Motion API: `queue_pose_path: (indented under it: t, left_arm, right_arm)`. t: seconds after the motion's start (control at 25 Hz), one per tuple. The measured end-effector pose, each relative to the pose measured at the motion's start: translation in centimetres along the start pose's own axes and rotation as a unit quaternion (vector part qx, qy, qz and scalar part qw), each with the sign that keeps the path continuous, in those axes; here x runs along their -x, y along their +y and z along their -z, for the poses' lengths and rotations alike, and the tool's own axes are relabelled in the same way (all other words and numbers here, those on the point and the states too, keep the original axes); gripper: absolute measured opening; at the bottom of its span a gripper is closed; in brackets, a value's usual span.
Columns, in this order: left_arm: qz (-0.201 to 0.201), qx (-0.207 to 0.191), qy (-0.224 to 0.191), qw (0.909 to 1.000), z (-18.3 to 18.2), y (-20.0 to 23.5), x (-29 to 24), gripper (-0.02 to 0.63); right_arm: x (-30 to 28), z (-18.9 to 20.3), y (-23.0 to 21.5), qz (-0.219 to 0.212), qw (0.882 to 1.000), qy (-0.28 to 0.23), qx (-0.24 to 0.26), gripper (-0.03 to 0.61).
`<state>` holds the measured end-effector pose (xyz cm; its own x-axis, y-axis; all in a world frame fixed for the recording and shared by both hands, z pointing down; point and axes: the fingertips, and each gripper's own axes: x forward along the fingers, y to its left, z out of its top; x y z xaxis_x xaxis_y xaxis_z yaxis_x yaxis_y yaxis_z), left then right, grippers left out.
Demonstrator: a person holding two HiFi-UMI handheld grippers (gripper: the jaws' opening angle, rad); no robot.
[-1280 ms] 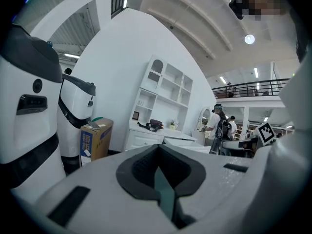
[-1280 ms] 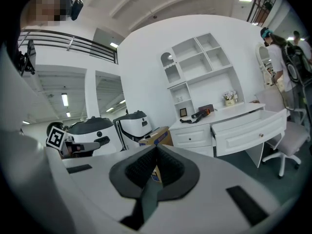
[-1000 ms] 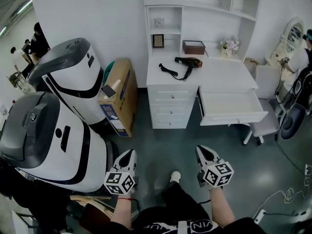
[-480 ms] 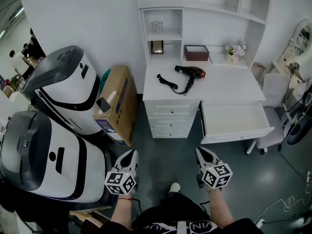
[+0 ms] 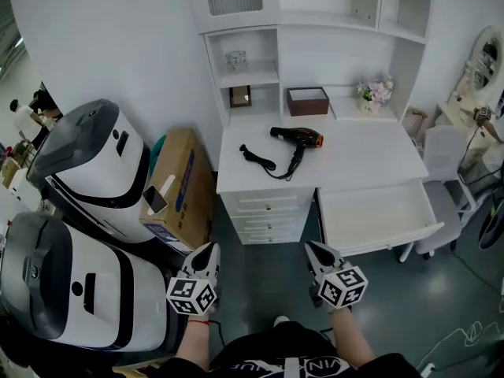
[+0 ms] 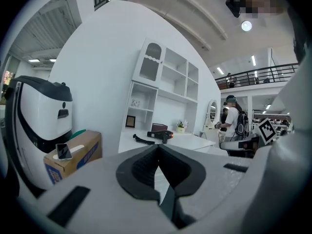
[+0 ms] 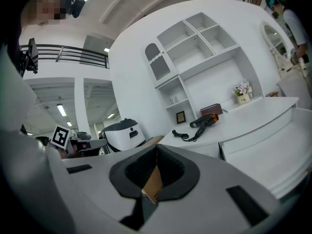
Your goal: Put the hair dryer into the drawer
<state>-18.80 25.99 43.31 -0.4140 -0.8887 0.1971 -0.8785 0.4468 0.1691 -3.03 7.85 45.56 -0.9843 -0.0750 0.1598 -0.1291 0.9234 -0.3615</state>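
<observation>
Closing in: the white dressing table [image 5: 370, 152] fills more of the frame than a second ago. My left gripper [image 5: 206, 250] and right gripper [image 5: 315, 249], bottom centre, are clamped shut and empty; the tan sliver between the right jaws is probably the brown cardboard box [image 5: 177, 179] beyond. The black, orange-nosed hair dryer [image 5: 298, 137] lies untouched on the tabletop at centre frame, upper left of the open white drawer [image 5: 374, 215].

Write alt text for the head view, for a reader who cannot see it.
A black hair dryer lies on the white dresser top, near an open drawer. The left hand-held gripper and right hand-held gripper, both shut, point toward the dresser.
</observation>
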Motion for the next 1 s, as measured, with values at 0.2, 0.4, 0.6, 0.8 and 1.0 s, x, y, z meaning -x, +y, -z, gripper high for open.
queue_pose_path:
  t: [0.2,0.4,0.6,0.8,1.0]
  left_arm:
    - [0.007,-0.004,0.01,0.9999,-0.1,0.0,-3.0,0.005]
    - [0.021,-0.002,0.012,0.9997,0.0,0.3,-5.7,0.005]
    - [0.042,-0.006,0.017,0.9989,-0.2,2.7,-10.1,0.005]
    - [0.073,-0.007,0.024,0.997,-2.3,6.1,-17.3,0.005]
    - [0.111,-0.016,0.047,0.9926,-3.8,8.5,-24.5,0.005]
  right_arm:
    - [-1.5,-0.6,-1.6,0.001,1.0,0.0,-0.012,0.003]
    - [-3.6,-1.2,-2.8,0.009,1.0,-0.005,-0.023,0.003]
    - [-7.0,-3.4,-4.3,0.035,0.999,-0.018,-0.033,0.003]
    - [-11.7,-5.7,-8.4,0.099,0.993,-0.032,-0.052,0.003]
    - [-16.5,-6.8,-11.6,0.143,0.987,-0.02,-0.07,0.003]
